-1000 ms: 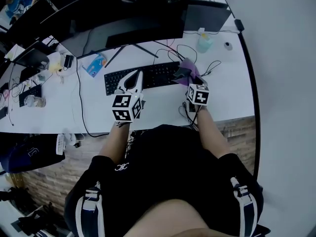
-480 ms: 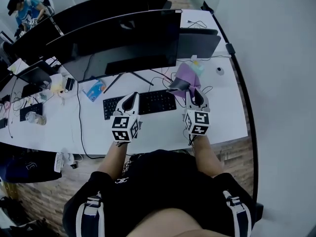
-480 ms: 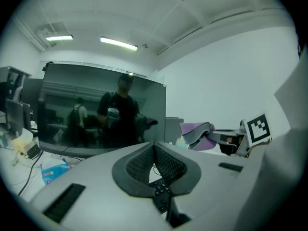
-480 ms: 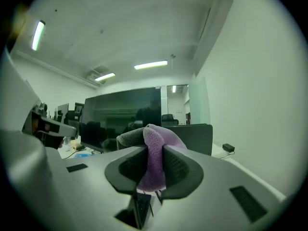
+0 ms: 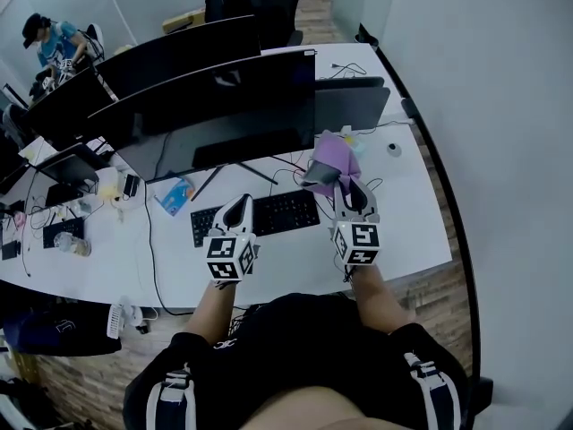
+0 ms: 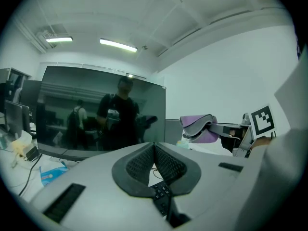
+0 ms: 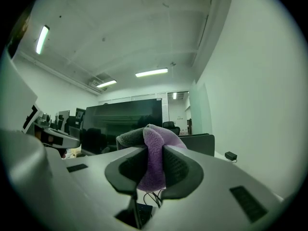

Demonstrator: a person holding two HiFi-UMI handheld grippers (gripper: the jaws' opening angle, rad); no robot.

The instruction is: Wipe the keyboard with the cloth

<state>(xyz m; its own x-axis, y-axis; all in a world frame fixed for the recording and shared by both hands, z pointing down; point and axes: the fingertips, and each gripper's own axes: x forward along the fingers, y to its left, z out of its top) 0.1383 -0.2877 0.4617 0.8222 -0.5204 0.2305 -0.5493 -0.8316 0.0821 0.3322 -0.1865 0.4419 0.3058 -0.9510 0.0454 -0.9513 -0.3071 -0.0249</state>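
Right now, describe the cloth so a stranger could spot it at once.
On the long white desk, look just right of the black keyboard, near the big dark monitor. The cloth is pinched in the right gripper, held up off the desk. It is the only soft purple thing there.

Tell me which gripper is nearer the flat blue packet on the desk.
Left. Left gripper sits just right of the blue packet; right gripper, gripping purple cloth, lies beyond black keyboard.

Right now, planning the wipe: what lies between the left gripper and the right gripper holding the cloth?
In the head view, the right part of the keyboard lies between the left gripper and the right gripper; the rest is bare desk.
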